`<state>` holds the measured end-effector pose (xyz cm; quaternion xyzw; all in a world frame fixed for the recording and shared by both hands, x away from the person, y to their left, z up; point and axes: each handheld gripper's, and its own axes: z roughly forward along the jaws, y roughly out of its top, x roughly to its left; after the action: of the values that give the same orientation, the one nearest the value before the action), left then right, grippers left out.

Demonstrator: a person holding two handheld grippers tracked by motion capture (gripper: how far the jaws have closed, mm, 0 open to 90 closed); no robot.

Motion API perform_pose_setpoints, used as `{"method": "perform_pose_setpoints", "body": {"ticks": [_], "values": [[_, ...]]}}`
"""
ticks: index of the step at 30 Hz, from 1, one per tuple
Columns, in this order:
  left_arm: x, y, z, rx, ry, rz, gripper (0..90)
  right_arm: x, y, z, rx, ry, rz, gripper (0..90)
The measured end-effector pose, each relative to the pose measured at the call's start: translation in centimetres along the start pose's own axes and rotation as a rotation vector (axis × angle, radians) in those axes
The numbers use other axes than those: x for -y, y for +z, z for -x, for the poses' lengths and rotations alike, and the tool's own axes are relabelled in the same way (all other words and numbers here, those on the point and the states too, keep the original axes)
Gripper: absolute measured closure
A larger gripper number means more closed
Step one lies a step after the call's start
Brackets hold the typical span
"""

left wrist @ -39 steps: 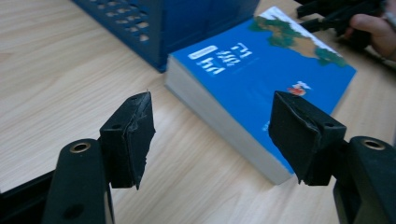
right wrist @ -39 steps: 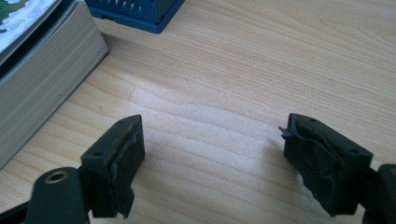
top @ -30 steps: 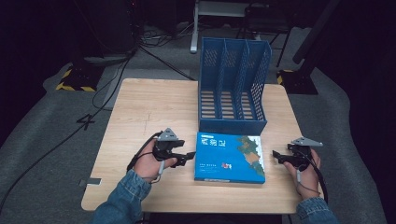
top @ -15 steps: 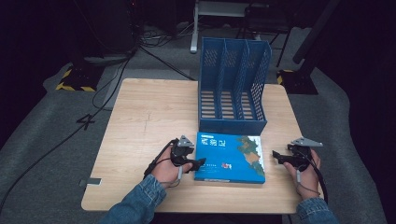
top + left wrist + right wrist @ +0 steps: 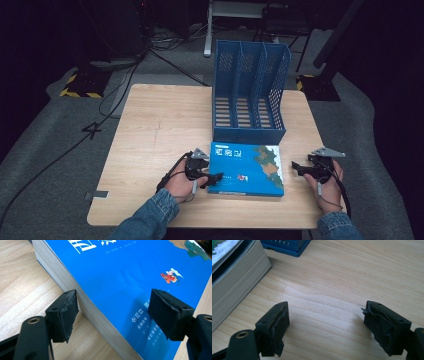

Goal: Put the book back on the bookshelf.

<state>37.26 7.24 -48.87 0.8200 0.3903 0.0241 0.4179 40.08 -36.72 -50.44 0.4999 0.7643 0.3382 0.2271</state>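
high view: the blue book (image 5: 246,169) lies flat near the table's (image 5: 160,125) front edge, just before the blue file rack (image 5: 249,92). left gripper view: the left gripper (image 5: 113,312) gapes wide, straddling the book's corner. right gripper view: the right gripper (image 5: 325,326) gapes wide over bare table.

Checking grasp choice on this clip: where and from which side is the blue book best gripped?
By its left page edge, from the left: the blue book lies flat on the table, so only its thick edges offer a bite. The open left tool already straddles that edge, one jaw over the cover.
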Motion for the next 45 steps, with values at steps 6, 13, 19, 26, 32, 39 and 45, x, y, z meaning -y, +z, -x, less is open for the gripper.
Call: {"method": "perform_pose_setpoints", "body": {"ticks": [6, 13, 19, 26, 32, 39, 45], "values": [[-0.4, -0.8, 0.4, -0.048, 0.061, 0.011, 38.6, 0.0, 0.0, 0.0, -0.001, 0.0, 0.0, 20.7], [-0.9, -2.2, 1.0, -0.011, 0.077, 0.106, 46.7, 0.0, 0.0, 0.0, -0.001, 0.0, 0.0, 20.7], [-1.0, -2.8, 1.7, 0.05, 0.082, 0.162, 47.6, 0.0, 0.0, 0.0, 0.0, 0.0, 0.0, 20.7], [-0.5, -2.1, 1.1, 0.026, 0.076, 0.147, 44.4, 0.0, 0.0, 0.0, 0.0, 0.0, 0.0, 20.7], [0.0, -1.3, 0.5, -0.043, 0.071, 0.043, 43.8, 0.0, 0.0, 0.0, -0.001, 0.0, 0.0, 20.7], [0.5, -0.7, 0.6, -0.063, 0.029, 0.041, 38.9, 0.0, 0.0, 0.0, -0.001, -0.001, 0.0, 20.7], [0.7, -0.6, 0.3, -0.025, -0.046, 0.047, 39.9, 0.0, 0.0, 0.0, 0.0, 0.0, 0.0, 20.7]]}}
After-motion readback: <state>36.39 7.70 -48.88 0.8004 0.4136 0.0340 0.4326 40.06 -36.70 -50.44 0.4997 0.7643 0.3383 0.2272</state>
